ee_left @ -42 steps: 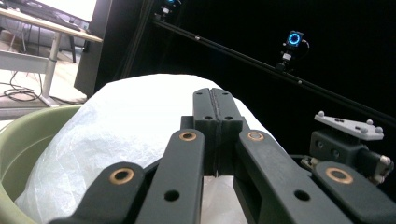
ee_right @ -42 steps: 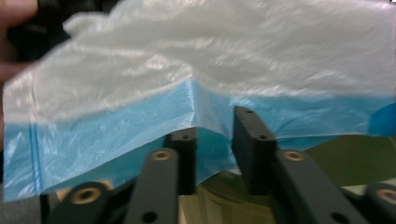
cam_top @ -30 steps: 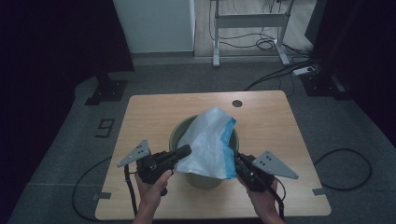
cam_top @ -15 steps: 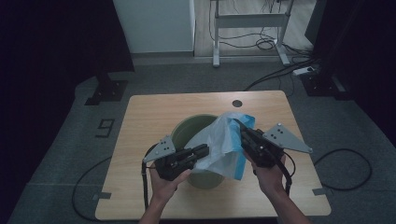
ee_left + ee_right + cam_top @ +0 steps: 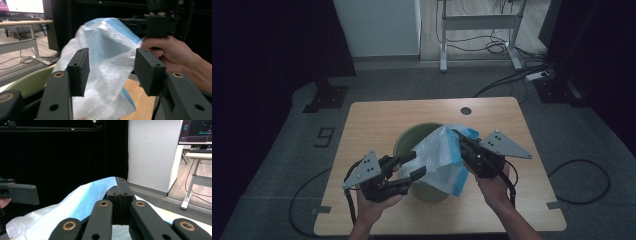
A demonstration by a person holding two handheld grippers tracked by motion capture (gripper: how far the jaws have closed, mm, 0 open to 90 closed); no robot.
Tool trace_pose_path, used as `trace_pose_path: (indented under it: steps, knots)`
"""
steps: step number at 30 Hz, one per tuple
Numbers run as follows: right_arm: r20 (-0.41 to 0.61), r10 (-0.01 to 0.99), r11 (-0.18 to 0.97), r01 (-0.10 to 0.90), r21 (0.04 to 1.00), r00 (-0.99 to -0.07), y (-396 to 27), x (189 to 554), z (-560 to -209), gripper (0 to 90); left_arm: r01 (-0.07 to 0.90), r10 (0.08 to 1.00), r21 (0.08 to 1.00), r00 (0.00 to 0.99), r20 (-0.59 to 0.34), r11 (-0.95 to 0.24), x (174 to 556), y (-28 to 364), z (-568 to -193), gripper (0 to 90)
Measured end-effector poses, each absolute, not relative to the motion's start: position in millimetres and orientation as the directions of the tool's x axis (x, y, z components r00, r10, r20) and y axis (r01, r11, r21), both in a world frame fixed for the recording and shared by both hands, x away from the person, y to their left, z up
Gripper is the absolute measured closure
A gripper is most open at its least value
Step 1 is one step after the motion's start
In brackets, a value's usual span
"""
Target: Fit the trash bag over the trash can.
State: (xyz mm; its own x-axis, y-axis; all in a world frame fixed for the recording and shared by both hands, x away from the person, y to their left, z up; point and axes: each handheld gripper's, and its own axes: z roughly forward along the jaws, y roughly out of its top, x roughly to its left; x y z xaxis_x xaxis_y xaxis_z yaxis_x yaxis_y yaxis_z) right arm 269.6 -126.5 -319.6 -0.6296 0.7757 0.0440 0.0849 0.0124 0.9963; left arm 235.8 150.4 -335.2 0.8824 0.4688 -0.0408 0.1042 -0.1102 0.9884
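Since the earlier frame, left gripper [image 5: 409, 167] jaws have just been opening, now wide and off the one plastic bag [image 5: 439, 157]. Right gripper [image 5: 458, 135] pinches the bag's blue rim above one green bucket [image 5: 409, 140] on the table [image 5: 372, 120]. Left gripper view shows the bag [image 5: 105, 57] beyond its parted jaws.

One translucent plastic bag [image 5: 439, 160] with a blue edge, one green bin [image 5: 409, 142], two handheld grippers, left [image 5: 409, 167] and right [image 5: 458, 136], and one wooden counter [image 5: 372, 120] make up the scene.

Both hands raised, grippers angled inward.
Left gripper [image 5: 411, 166]: jaws apart, just been opening, nothing pressed between them. Right gripper [image 5: 458, 136]: jaws clamped together, wrist tilted forward.
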Motion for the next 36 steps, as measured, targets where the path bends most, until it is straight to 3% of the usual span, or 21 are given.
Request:
trace_pose_path:
  steps: [6, 10, 14, 19, 23, 26, 29, 36]
  knots:
    - [0.040, 0.772, 0.030, 0.100, 0.995, -0.634, -116.0, 271.1, -314.9, 89.2, 0.094, 0.487, 0.985, 0.873, -0.010, -0.148, 233.9, 137.7, -338.4, 40.0]
    - [0.040, 0.761, 0.035, 0.103, 0.994, -0.648, -110.8, 271.6, -314.9, 89.2, 0.069, 0.548, 0.981, 0.835, 0.043, -0.183, 235.5, 130.9, -339.2, 43.4]
    - [0.052, 0.753, 0.029, 0.113, 0.993, -0.656, -108.3, 271.5, -314.5, 89.2, 0.061, 0.580, 0.975, 0.811, 0.078, -0.216, 237.3, 125.5, -341.2, 58.5]
    - [0.047, 0.735, 0.032, 0.103, 0.994, -0.676, -105.5, 268.8, -313.9, 89.2, 0.071, 0.582, 0.982, 0.812, 0.045, -0.174, 239.6, 128.1, -343.4, 81.9]
    - [0.043, 0.710, 0.030, 0.091, 0.995, -0.703, -105.1, 264.0, -315.3, 88.2, 0.080, 0.590, 0.992, 0.807, -0.009, -0.095, 240.3, 137.5, -345.3, 89.2]
    - [0.040, 0.691, 0.024, 0.079, 0.997, -0.722, -108.8, 260.3, -317.3, 68.1, 0.089, 0.599, 0.996, 0.799, -0.057, -0.023, 241.1, 147.4, -347.4, 89.7]
    - [0.043, 0.690, 0.026, 0.083, 0.996, -0.723, -115.8, 256.1, -321.6, 55.5, 0.096, 0.616, 0.995, 0.783, -0.093, 0.027, 242.4, 156.9, -350.3, 89.8]
    - [0.050, 0.720, 0.009, 0.082, 0.997, -0.693, -139.7, 240.1, -344.8, 46.1, 0.104, 0.628, 0.992, 0.768, -0.125, 0.071, 241.9, 164.7, -353.8, 89.8]
